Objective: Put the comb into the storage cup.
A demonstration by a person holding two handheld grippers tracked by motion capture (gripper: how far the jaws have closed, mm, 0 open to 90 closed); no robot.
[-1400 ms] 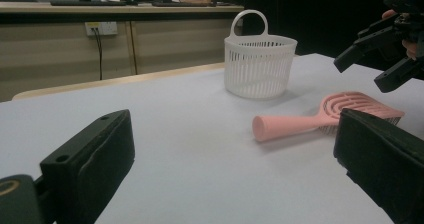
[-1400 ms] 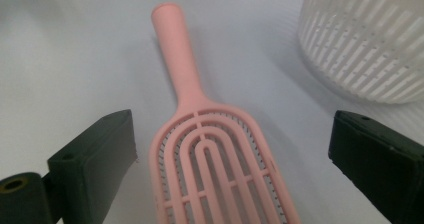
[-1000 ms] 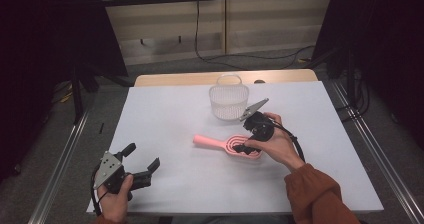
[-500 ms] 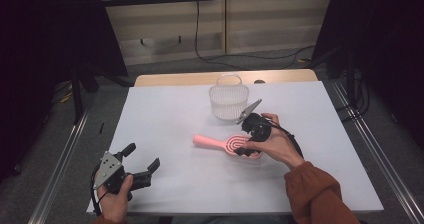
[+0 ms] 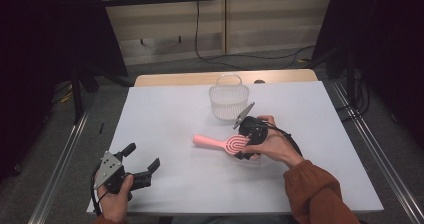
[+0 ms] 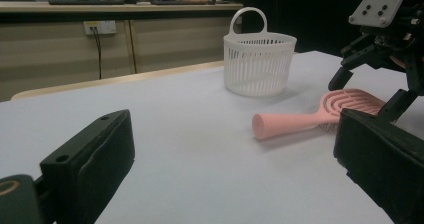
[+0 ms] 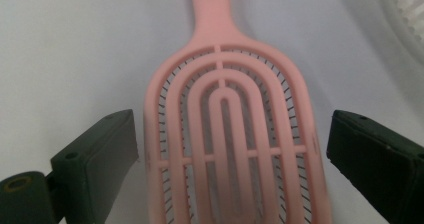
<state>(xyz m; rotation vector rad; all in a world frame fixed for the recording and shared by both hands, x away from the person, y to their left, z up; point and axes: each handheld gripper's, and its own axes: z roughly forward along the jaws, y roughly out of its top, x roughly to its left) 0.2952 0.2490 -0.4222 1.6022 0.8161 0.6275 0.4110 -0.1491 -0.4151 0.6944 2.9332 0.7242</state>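
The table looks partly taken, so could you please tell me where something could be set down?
Bare room: the far-left table left of the basket, and between the left hand-held gripper and the brush. Crowded: around the right hand-held gripper.

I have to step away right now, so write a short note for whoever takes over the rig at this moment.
Right tongs: open, jaws on either side of the brush head, not closed on it.
Left tongs: open, holding nothing, near the table's front left corner.
Brush: pink, lying flat at mid table, handle pointing left.
Basket: white, upright behind the brush, apart from it; I cannot see inside.
Done: right tongs lined up over the brush head.
Left: close on the brush and lift it; probably it goes into the basket.
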